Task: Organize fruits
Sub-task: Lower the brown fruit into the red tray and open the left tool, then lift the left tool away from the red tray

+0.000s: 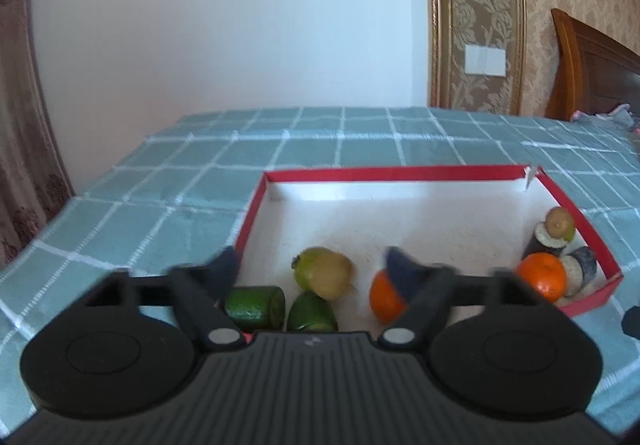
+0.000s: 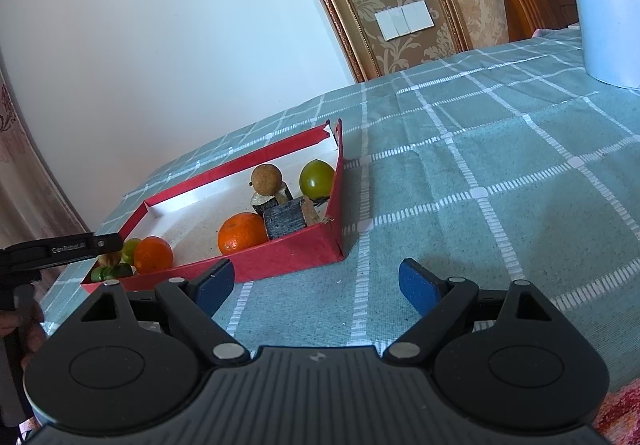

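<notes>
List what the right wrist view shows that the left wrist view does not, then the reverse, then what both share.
Only the right wrist view: a white jug far right on the cloth, a green round fruit in the box's far corner, and the left gripper seen from outside, over the box's near end.

Only the left wrist view: a green-brown fruit between the open left gripper fingers, and two green cut pieces below it.

Both: the red box, two oranges, dark cut pieces, and the checked green cloth.
</notes>
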